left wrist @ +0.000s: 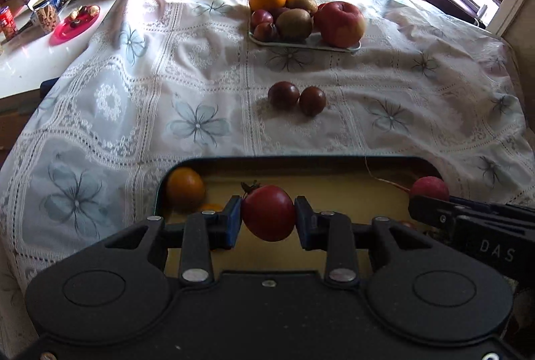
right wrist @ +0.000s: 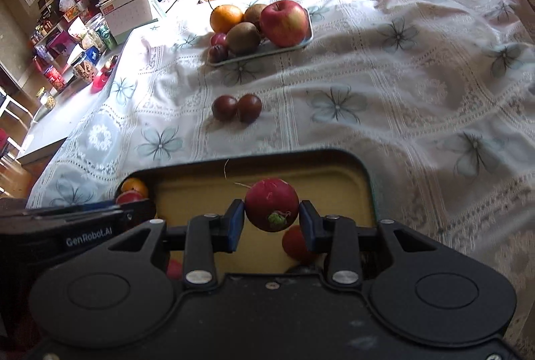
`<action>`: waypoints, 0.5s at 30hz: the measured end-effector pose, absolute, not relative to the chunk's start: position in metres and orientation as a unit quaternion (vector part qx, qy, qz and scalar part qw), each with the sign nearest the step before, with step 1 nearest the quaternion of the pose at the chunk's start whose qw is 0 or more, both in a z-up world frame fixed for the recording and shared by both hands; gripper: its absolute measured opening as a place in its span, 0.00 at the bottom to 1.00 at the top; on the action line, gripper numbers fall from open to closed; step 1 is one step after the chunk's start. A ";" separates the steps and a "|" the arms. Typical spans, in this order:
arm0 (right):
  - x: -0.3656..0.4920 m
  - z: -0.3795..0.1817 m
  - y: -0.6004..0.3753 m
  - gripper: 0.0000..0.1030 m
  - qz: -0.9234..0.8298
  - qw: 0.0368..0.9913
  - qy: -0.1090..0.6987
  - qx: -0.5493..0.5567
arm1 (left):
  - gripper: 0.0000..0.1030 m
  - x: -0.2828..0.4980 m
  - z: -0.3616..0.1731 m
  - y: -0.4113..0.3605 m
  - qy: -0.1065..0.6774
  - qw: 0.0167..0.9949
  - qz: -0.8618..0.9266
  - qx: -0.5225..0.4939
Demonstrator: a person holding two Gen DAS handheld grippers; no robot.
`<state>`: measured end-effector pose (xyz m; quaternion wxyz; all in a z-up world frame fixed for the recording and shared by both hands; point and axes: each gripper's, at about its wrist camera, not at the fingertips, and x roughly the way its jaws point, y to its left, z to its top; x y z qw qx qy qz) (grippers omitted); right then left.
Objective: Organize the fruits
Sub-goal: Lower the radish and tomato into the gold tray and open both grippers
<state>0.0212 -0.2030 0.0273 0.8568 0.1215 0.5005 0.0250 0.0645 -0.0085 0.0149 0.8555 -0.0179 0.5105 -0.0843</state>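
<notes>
While both claws hang over the dark yellow-floored tray (left wrist: 334,161), each grips a piece of produce.
Left claw (left wrist: 268,218) pinches a red tomato (left wrist: 268,213); right claw (right wrist: 271,217) pinches a radish (right wrist: 271,205); two dark plums (left wrist: 297,97) lie on the surface's cloth.

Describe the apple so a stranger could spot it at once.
On the flowered tablecloth, find the pale tray piled with fruit at the far end. The apple sits at its right end: red, and the biggest fruit there, beside brown kiwis.
</notes>
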 end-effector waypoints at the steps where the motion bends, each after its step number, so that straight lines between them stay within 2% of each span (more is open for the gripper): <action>1: 0.017 0.026 -0.204 0.36 0.025 0.856 0.501 0.127 | 0.41 0.060 0.011 -0.007 0.513 0.855 -0.079 -0.019; 15: -0.007 0.003 -0.175 0.36 0.029 0.850 0.521 0.074 | 0.41 0.021 -0.011 0.016 0.524 0.851 -0.026 -0.029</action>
